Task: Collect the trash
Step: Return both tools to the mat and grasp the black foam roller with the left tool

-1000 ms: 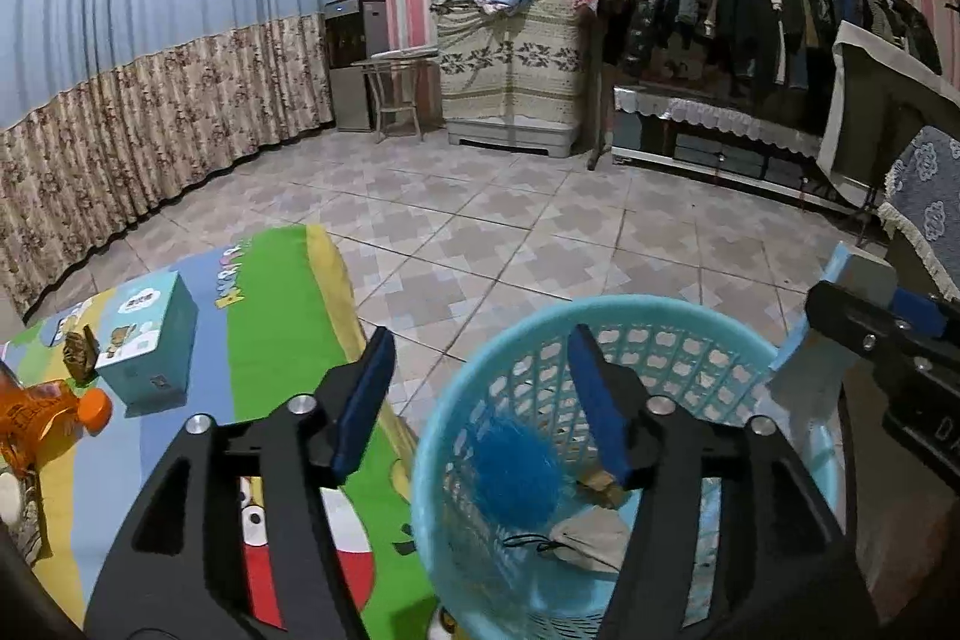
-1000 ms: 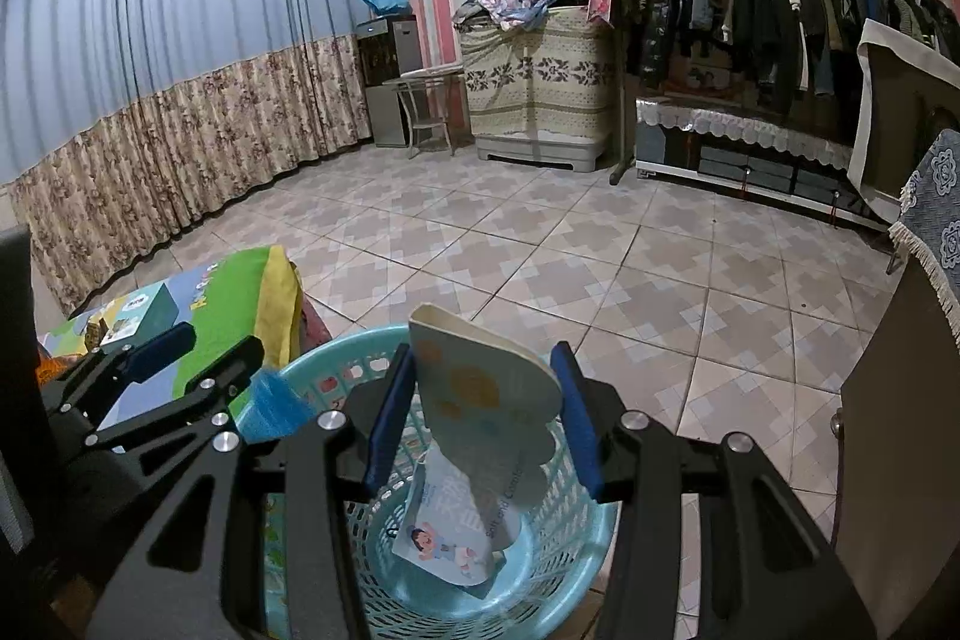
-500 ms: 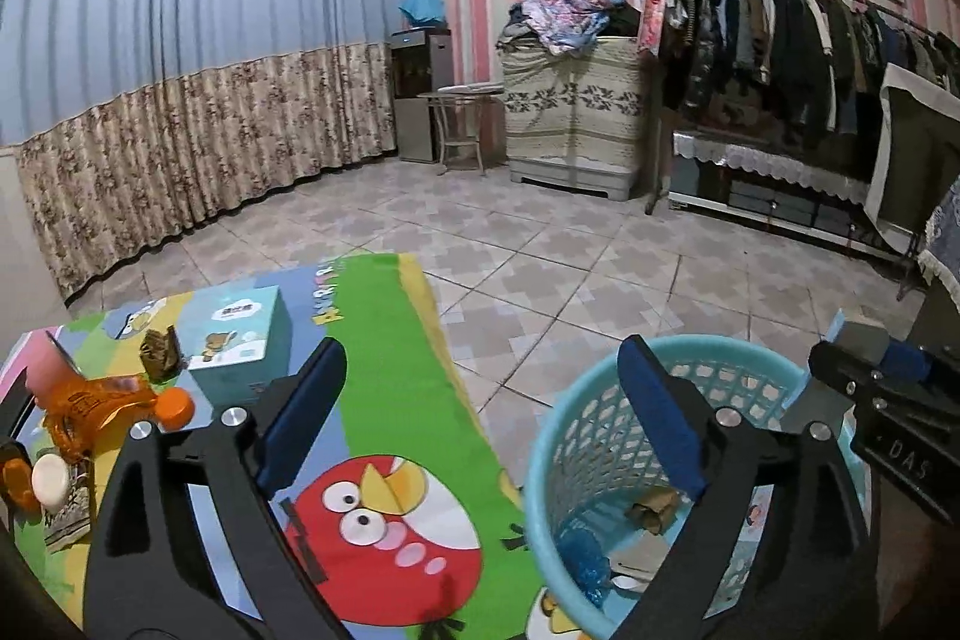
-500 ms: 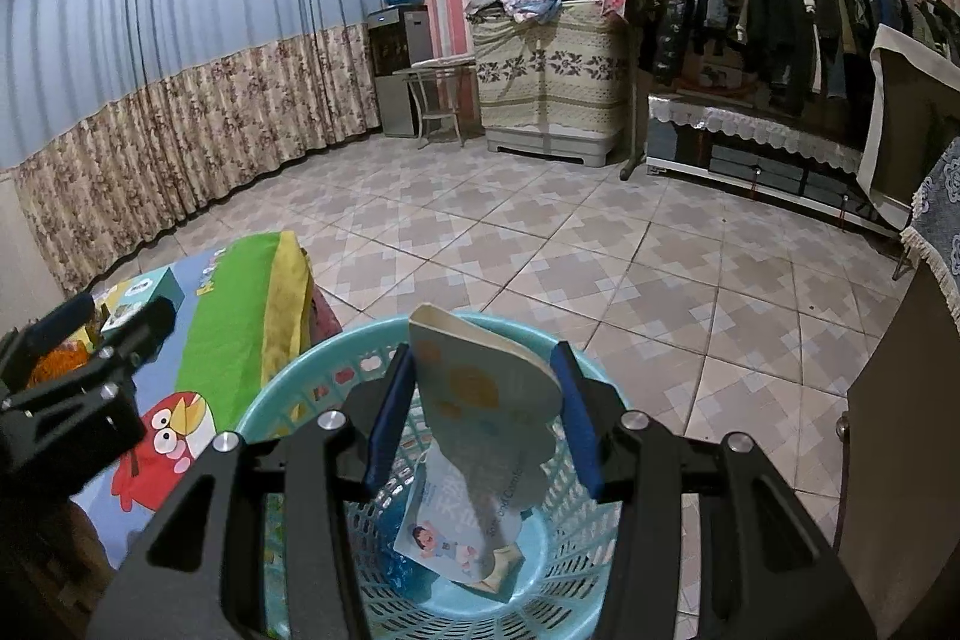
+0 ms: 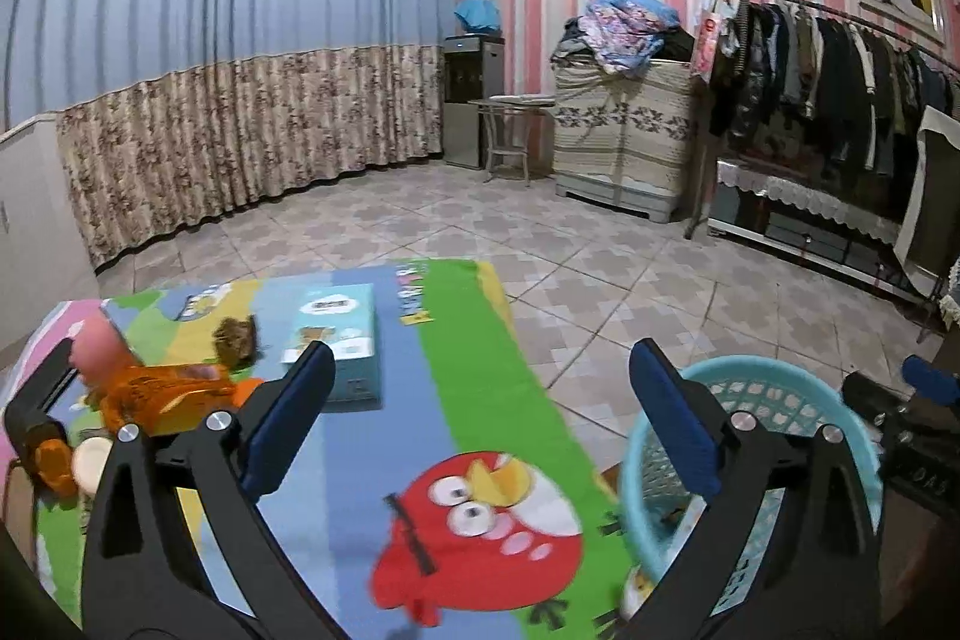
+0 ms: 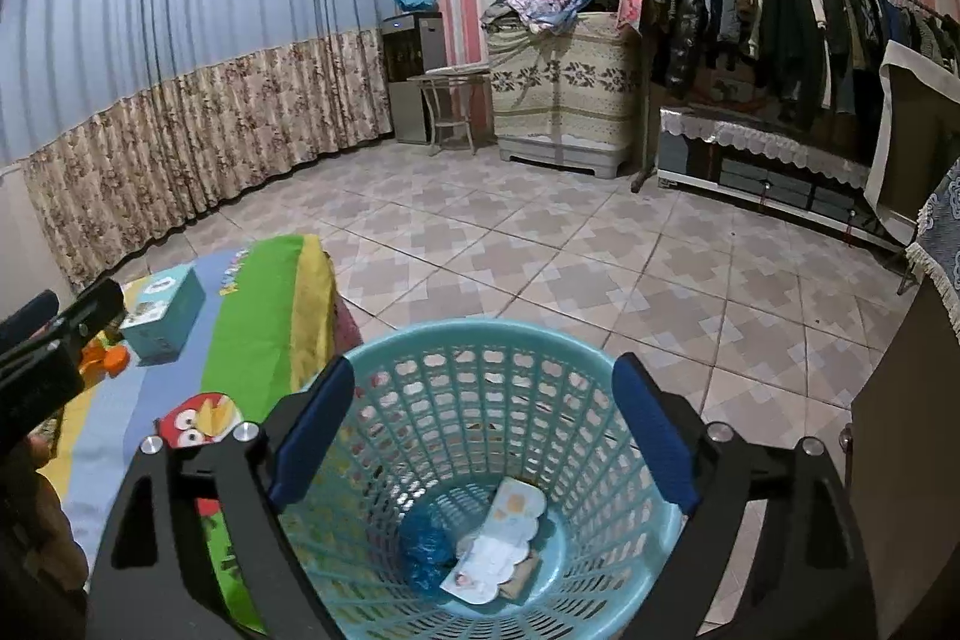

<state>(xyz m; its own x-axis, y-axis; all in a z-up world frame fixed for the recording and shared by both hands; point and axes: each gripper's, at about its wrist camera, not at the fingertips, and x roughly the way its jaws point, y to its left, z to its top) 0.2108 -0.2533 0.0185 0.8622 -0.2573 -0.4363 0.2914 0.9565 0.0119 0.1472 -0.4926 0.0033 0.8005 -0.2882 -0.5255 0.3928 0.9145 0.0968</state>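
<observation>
A light blue plastic basket [image 6: 480,388] stands on the floor beside a cloth-covered table [image 5: 480,340]. In it lie a white paper card [image 6: 498,544], a crumpled blue bag [image 6: 429,550] and a brown scrap. My right gripper [image 6: 480,430] is open and empty above the basket. My left gripper [image 5: 480,412] is open and empty over the table's cartoon cloth, with the basket [image 5: 774,400] at its right. On the table are a teal box [image 5: 336,334], a brown crumpled scrap [image 5: 237,340] and an orange bottle [image 5: 156,391].
The tiled floor [image 6: 540,250] stretches to a curtain wall at left, a covered cabinet and small stool at the back, and a clothes rack [image 6: 780,10] at right. A brown cabinet [image 6: 900,430] stands close on the right. The left gripper shows at the left edge of the right wrist view [image 6: 48,346].
My right gripper opened and the paper card dropped into the basket. My left gripper moved left from above the basket to over the table and opened wider.
</observation>
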